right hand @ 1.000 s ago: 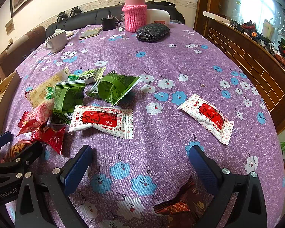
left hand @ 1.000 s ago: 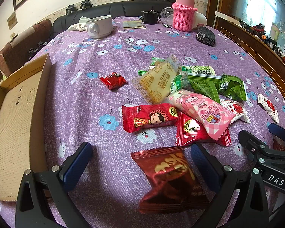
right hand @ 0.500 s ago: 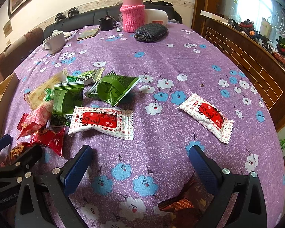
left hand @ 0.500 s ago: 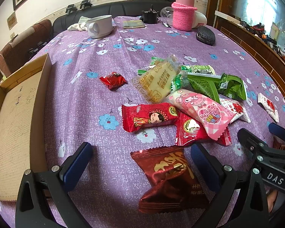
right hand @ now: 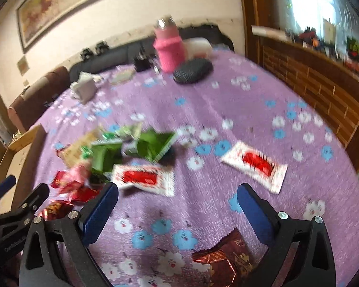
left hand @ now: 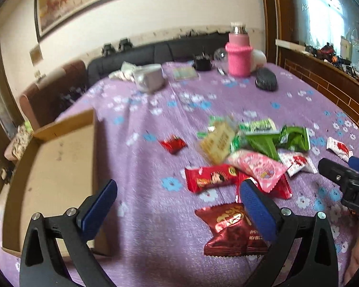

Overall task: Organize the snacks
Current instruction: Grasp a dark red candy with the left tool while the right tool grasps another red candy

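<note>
A: Left wrist view has tilted up since a moment ago, so we see more wall and blur; we are lifting away with nothing picked. The left gripper is spread wide and empty.

B: Agreed; the dark red packet lies near the table's near edge, under our right-hand finger; the cardboard tray sits at the left edge; the right gripper gapes empty too.
</note>
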Available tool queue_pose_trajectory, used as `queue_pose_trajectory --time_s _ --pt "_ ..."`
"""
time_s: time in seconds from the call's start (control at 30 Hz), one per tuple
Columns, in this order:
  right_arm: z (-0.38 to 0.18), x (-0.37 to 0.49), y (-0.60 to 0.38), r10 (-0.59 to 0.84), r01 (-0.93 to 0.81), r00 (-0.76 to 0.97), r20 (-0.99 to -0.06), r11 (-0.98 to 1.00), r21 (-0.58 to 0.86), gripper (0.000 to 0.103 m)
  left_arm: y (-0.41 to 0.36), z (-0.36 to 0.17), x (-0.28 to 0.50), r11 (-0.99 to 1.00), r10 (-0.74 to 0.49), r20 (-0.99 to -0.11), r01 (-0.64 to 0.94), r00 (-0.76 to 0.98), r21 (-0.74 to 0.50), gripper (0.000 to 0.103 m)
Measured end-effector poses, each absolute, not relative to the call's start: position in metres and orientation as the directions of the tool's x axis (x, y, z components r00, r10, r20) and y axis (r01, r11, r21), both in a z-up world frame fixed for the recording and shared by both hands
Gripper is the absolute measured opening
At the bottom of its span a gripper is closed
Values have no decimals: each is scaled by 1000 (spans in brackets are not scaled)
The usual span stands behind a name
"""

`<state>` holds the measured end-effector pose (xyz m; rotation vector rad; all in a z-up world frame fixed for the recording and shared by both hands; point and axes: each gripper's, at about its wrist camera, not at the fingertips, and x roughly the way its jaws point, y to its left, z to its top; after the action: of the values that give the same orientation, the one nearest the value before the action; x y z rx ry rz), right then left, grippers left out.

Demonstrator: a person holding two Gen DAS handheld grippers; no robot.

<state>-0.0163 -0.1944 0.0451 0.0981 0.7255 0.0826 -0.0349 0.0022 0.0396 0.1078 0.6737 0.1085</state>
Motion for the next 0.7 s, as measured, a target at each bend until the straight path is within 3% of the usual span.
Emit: queue_pose_trajectory --time_s 0.1,0.2,0.27,0.4,0.47,0.7 --pt "52 -21 -183 140 -105 760 -635 990 92 96 1 45 -40 985 156 -583 -78 797 156 93" --pt "54 -23 -176 154 -135 762 -629 988 78 89 4 47 -42 985 160 -582 -86 797 152 92" --pt "54 -24 -173 154 -143 761 -630 987 68 78 5 47 -41 985 160 -585 -88 795 150 91" --pt "52 -26 -172 181 -166 750 -636 983 83 69 6 46 -40 984 162 -589 -88 792 153 89" --pt "51 -26 -171 206 -188 742 -638 977 98 57 5 46 -39 985 161 -592 -87 790 152 89" --pt "51 -26 -173 262 -220 726 -636 965 146 49 5 45 -38 985 159 -600 -86 784 149 88"
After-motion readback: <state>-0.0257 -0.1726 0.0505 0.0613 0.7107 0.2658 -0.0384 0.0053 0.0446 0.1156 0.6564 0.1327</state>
